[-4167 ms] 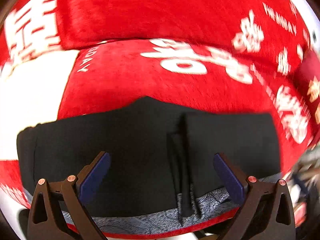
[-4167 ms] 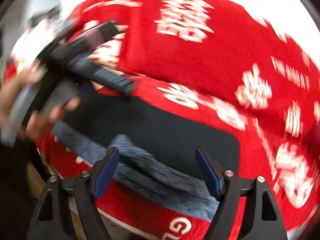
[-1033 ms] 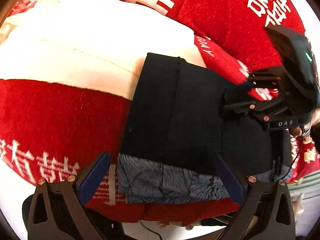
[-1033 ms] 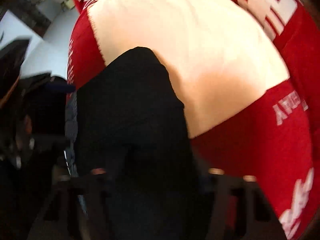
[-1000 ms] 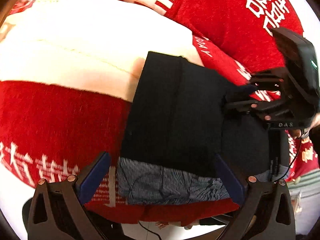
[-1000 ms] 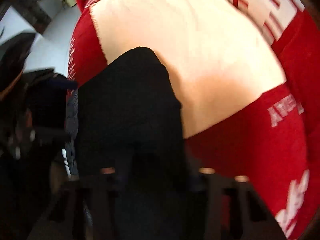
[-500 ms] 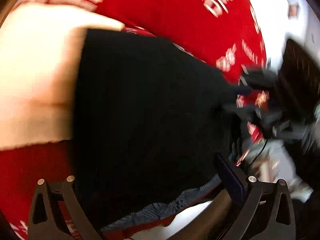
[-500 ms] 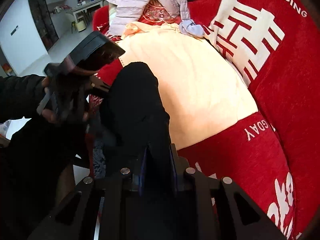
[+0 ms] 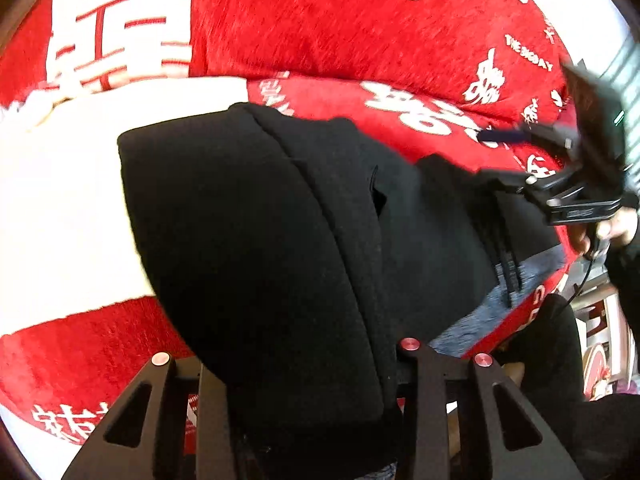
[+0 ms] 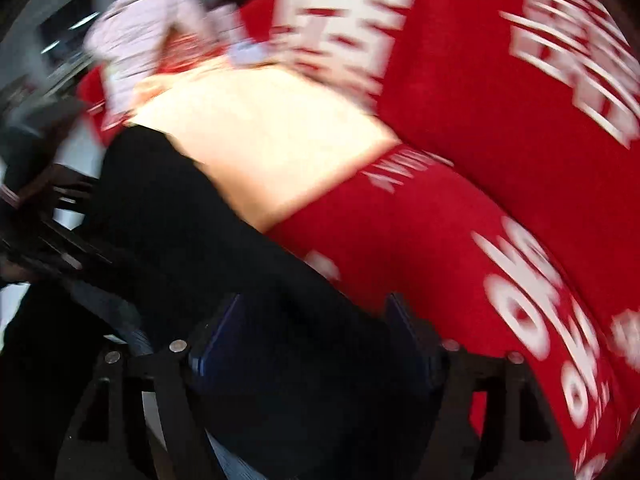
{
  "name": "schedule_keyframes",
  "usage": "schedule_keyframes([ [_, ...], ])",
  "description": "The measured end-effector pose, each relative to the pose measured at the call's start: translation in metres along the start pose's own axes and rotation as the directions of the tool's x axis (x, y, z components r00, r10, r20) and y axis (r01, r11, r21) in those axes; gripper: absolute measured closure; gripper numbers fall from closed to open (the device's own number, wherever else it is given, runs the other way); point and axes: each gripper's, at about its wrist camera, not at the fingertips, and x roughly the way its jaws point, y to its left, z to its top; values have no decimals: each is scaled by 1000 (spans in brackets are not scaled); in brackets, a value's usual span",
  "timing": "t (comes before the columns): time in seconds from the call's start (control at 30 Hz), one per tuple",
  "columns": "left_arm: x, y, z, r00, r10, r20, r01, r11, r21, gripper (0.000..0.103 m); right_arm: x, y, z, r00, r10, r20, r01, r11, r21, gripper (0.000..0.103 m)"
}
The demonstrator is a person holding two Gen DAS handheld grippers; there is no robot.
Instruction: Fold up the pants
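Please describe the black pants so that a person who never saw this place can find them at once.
Find the big red blanket with white characters and a cream panel on one side. Across the border of red and cream lies a dark folded bundle: the pants. They are the only black cloth there, with a grey lining showing at one edge.

The right wrist view is smeared by motion: the clothes heap [image 10: 160,36] beyond the pants [image 10: 224,256] cannot be made out. In the left view the pants [image 9: 256,240] cover the pads of the left tongs [image 9: 308,364], and the frame's right edge crops the right tongs [image 9: 496,156].
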Motion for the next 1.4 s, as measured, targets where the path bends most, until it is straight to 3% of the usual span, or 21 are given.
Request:
schedule_keyframes([
  [0.1, -10, -22, 12, 1000, 26, 7, -26, 999, 22, 65, -8, -31, -43, 993, -119, -27, 122, 976, 181, 26],
  [0.2, -14, -42, 26, 999, 42, 10, -42, 999, 27, 66, 7, -35, -64, 988, -143, -61, 154, 953, 262, 26],
  [0.27, -18, -51, 34, 998, 55, 8, -56, 998, 27, 67, 39, -20, -66, 963, -214, -162, 240, 956, 167, 27],
  [0.3, -19, -55, 38, 998, 63, 4, -63, 998, 26, 71, 38, -14, -60, 958, -258, -123, 273, 954, 126, 26],
  [0.4, -22, -63, 41, 995, 100, -14, -99, 995, 21, 71, 27, -7, -36, 966, -252, -50, 256, 961, 101, 26],
  [0.43, -22, -65, 42, 994, 112, -19, -112, 994, 14, 71, 21, -3, -29, 975, -222, -18, 222, 970, 94, 26],
  [0.5, -23, -67, 42, 993, 116, -21, -116, 993, 4, 71, 26, 11, -22, 988, -150, -33, 152, 987, 61, 26],
  [0.57, -24, -70, 44, 993, 120, -22, -120, 993, -4, 71, 58, 28, -24, 968, -210, -138, 205, 978, -51, 26],
  [0.6, -24, -72, 45, 992, 123, -25, -123, 992, -6, 71, 72, 36, -29, 956, -253, -147, 237, 964, -117, 23],
  [0.63, -24, -74, 45, 991, 129, -26, -129, 992, -4, 71, 69, 39, -28, 960, -268, -86, 254, 957, -142, 22],
  [0.7, -26, -79, 46, 989, 144, -28, -144, 990, 0, 71, 52, 35, -25, 969, -232, -84, 221, 968, -121, 22],
  [0.8, -26, -87, 50, 987, 155, -33, -154, 988, 6, 71, 22, 43, -40, 992, -124, -14, 121, 981, -149, 21],
  [0.87, -24, -93, 54, 987, 157, -34, -157, 987, 16, 71, 28, 58, -62, 994, -86, -69, 68, 972, -225, 20],
  [0.9, -24, -97, 57, 987, 154, -34, -153, 988, 19, 71, 40, 72, -77, 988, -139, -68, 114, 951, -287, 21],
  [0.97, -24, -109, 62, 989, 142, -28, -141, 990, 31, 71, 37, 81, -88, 980, -195, 29, 194, 932, -307, 20],
  [1.07, -26, -130, 69, 991, 132, -24, -130, 990, 62, 71, 9, 60, -85, 988, -151, 27, 153, 973, -171, 20],
  [1.17, -27, -157, 77, 993, 120, -24, -116, 987, 107, 71, -43, 19, -99, 981, -117, 156, 110, 993, 50, 19],
  [1.27, -23, -187, 89, 995, 94, -29, -88, 986, 144, 72, -77, -24, -123, 970, -169, 173, 125, 962, 241, 19],
  [1.4, -6, -236, 112, 997, 55, -48, -45, 981, 189, 73, -96, -82, -167, 962, -257, 97, 193, 885, 423, 19],
])
